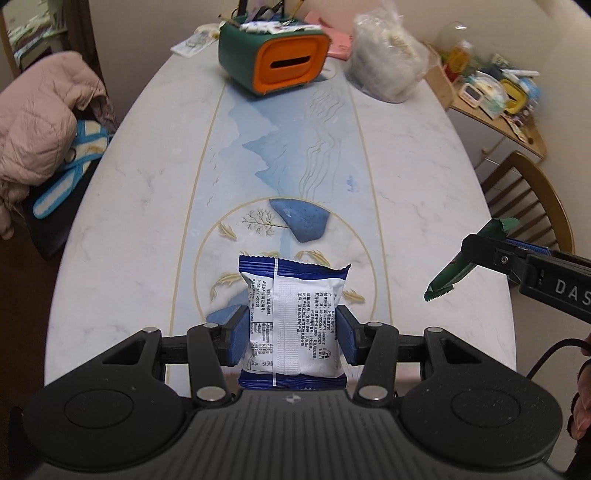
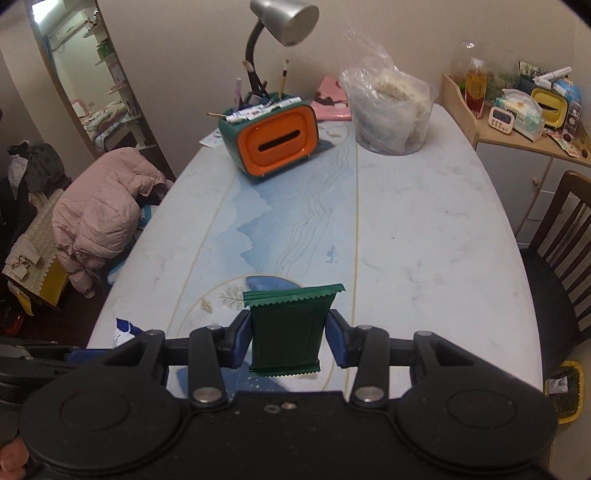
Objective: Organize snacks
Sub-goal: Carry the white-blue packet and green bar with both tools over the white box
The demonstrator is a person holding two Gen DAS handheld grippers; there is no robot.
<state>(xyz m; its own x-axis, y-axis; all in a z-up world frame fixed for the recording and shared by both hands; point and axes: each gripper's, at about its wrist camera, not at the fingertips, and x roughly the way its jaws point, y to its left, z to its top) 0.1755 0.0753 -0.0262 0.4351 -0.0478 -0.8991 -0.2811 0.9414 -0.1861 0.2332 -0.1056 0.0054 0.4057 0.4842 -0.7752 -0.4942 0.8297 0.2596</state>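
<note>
My left gripper (image 1: 291, 338) is shut on a blue and white snack packet (image 1: 293, 314), held above the near end of the marble-patterned table (image 1: 424, 166). My right gripper (image 2: 286, 338) is shut on a dark green snack packet (image 2: 286, 328), also held over the table's near end. The right gripper and its green packet (image 1: 456, 266) show at the right edge of the left wrist view. A corner of the blue packet (image 2: 125, 328) shows at lower left of the right wrist view.
A green and orange tissue box with pens (image 2: 275, 138) stands at the table's far end under a grey desk lamp (image 2: 284, 22). A clear plastic bag of food (image 2: 389, 107) sits to its right. A pink jacket (image 2: 103, 214) lies on a chair to the left. A wooden chair (image 2: 557, 266) stands to the right.
</note>
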